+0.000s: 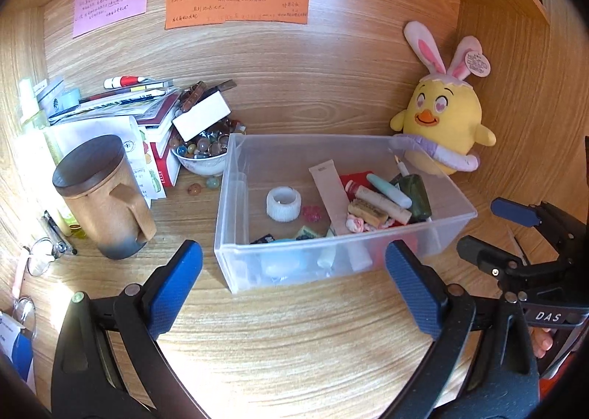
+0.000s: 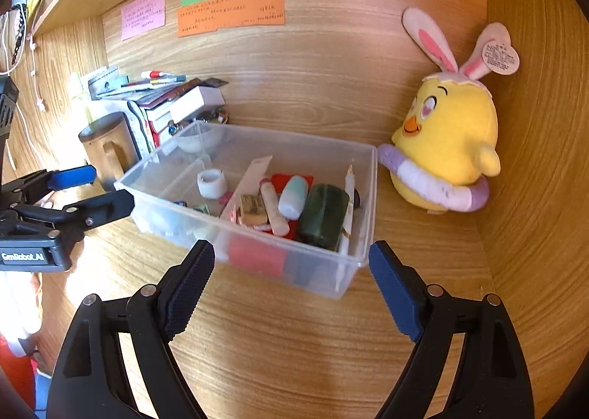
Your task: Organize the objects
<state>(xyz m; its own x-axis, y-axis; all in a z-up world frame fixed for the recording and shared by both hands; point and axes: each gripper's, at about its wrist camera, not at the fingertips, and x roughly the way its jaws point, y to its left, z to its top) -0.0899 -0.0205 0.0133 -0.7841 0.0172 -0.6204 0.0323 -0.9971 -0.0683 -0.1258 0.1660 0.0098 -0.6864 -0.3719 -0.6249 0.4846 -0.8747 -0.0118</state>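
Both grippers hover over the desk with nothing between their fingers: the left gripper [image 1: 294, 283] has its 2 black arms spread wide, the blue ribbed pads [image 1: 416, 290] facing each other across bare wood, and the right gripper [image 2: 292, 286] is spread just as far, its pads on either side of the near corner of the clear plastic bin [image 2: 331, 284] without touching it.

That rectangular, translucent bin sits on the wood-grain desk [image 1: 294, 345], near the back panel. Inside lie a squat white ribbed ring [image 1: 283, 203], a flat beige tube [image 1: 331, 194], a dark green glossy bottle [image 2: 324, 215], a pale mint capsule-shaped container [image 2: 293, 196], a cream cylinder [image 2: 274, 209] and a red flat piece [image 2: 291, 180].

Just beside the bin's far right corner leans a fuzzy yellow chick plush [image 2: 452, 139] with pink rabbit ears and a lilac swim ring. Left of the bin stand a matte brown ceramic mug [image 1: 106, 198] with a dark round lid, a white bowl of glossy marbles [image 1: 204, 154] and a stack of books [image 1: 147, 106]. 3 paper notes [image 1: 235, 7], pink, green and orange, are stuck on the back panel.
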